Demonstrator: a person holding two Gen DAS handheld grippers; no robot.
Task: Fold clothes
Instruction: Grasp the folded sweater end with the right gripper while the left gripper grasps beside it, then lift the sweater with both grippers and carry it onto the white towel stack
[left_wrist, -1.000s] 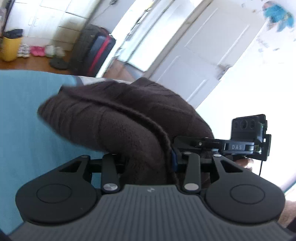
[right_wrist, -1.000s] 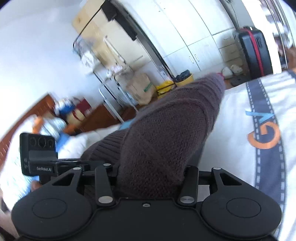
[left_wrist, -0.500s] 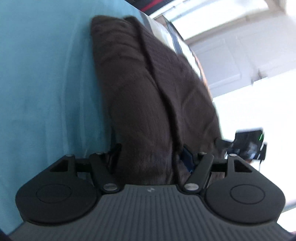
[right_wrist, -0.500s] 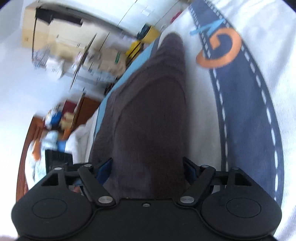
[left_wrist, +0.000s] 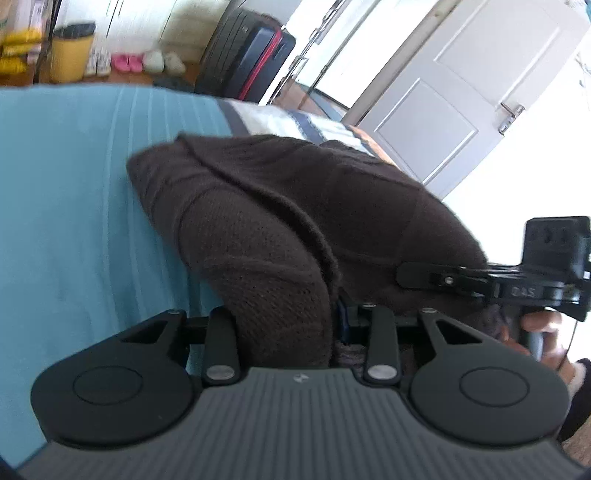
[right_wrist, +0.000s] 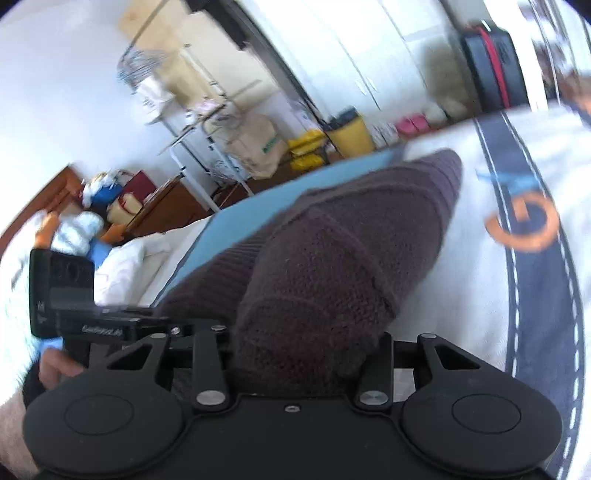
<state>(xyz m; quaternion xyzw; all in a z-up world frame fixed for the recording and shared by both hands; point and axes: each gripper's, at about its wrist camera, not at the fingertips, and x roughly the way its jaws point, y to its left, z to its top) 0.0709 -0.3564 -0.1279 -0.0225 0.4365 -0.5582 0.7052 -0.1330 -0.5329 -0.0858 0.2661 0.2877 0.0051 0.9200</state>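
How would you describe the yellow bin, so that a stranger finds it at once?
Look past the far edge of the bed to the floor by the white cabinets. The bin stands there, left of the pink shoes and the suitcase. It alone is a yellow cylinder with a dark lid.

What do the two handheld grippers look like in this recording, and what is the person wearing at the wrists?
Both are black, with two round discs and silver-pinned link arms. The left gripper has a ribbed grey body, the right gripper a plain black one. Each carries a boxy black camera block with pale lettering. A dark cuff shows.
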